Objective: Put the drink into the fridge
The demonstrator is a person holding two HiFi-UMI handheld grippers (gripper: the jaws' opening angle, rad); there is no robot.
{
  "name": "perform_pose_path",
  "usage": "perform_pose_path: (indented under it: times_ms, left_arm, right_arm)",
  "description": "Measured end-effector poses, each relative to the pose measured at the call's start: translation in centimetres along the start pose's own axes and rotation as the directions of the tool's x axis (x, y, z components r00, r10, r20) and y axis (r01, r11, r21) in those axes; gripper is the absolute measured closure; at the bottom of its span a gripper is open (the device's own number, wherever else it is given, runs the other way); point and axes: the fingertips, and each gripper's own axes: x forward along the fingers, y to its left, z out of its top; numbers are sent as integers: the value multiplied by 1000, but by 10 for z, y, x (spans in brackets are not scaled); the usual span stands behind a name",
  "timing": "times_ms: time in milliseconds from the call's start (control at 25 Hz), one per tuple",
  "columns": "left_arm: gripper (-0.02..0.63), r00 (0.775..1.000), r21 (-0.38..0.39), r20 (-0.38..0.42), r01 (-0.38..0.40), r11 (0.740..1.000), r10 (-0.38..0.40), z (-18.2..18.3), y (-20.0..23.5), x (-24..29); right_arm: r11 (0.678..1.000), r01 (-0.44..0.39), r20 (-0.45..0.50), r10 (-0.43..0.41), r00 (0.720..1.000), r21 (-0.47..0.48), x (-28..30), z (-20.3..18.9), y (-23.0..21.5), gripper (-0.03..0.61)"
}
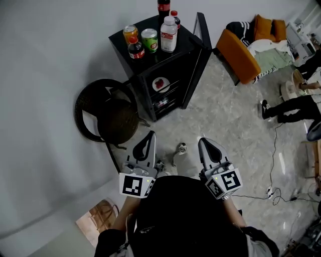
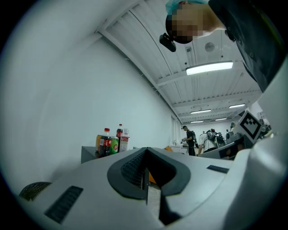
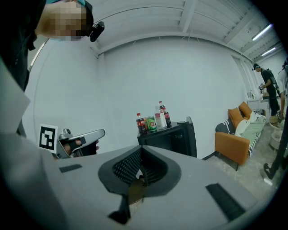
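Note:
The black mini fridge (image 1: 168, 70) stands against the wall with its door (image 1: 202, 31) swung open. A plate (image 1: 161, 84) sits on a shelf inside. On top are several drinks: an orange can (image 1: 130, 33), a green can (image 1: 149, 40), a small cola bottle (image 1: 136, 49), a clear bottle (image 1: 169, 34) and a tall cola bottle (image 1: 163, 7). My left gripper (image 1: 149, 136) and right gripper (image 1: 203, 142) hang side by side well short of the fridge, both shut and holding nothing. The drinks (image 2: 110, 143) (image 3: 153, 121) show far ahead in both gripper views.
A dark wicker chair (image 1: 107, 113) stands left of the fridge, close to my left gripper. An orange sofa (image 1: 242, 52) is at the right rear. A person's legs (image 1: 290, 107) and a cable (image 1: 274, 150) lie on the floor to the right.

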Motion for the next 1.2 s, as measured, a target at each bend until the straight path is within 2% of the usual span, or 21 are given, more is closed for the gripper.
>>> perform_pose_path:
  times_ms: [200, 360, 480, 600, 760, 880, 1200]
  left_arm:
    - [604, 997, 13, -17, -70, 997, 71, 8, 10, 38]
    - [604, 989, 35, 10, -145, 989, 144, 16, 23, 66]
    - [604, 981, 25, 20, -192, 981, 192, 10, 32, 76]
    - [604, 977, 18, 1, -212, 977, 212, 5, 45, 86]
    - [604, 972, 27, 16, -235, 972, 235, 8, 78, 107]
    - [603, 975, 38, -1, -221, 975, 221, 3, 106, 123]
    - [600, 994, 32, -30, -104, 994, 105, 2, 176, 172]
  right_arm:
    - [998, -59, -15, 59, 998, -4, 40, 19, -36, 565]
    - [992, -122, -7, 122, 992, -31, 76, 41, -59, 565]
    - [983, -161, -47, 158, 986, -87, 92, 39, -68, 565]
    - [984, -164, -66, 159, 985, -76, 104, 37, -69, 565]
    - [990, -135, -63, 132, 989, -46, 125, 40, -72, 565]
    - [995, -77, -91, 72, 993, -56, 142, 36, -77, 565]
    - [994, 98, -63, -101, 993, -47, 182, 49, -70, 565]
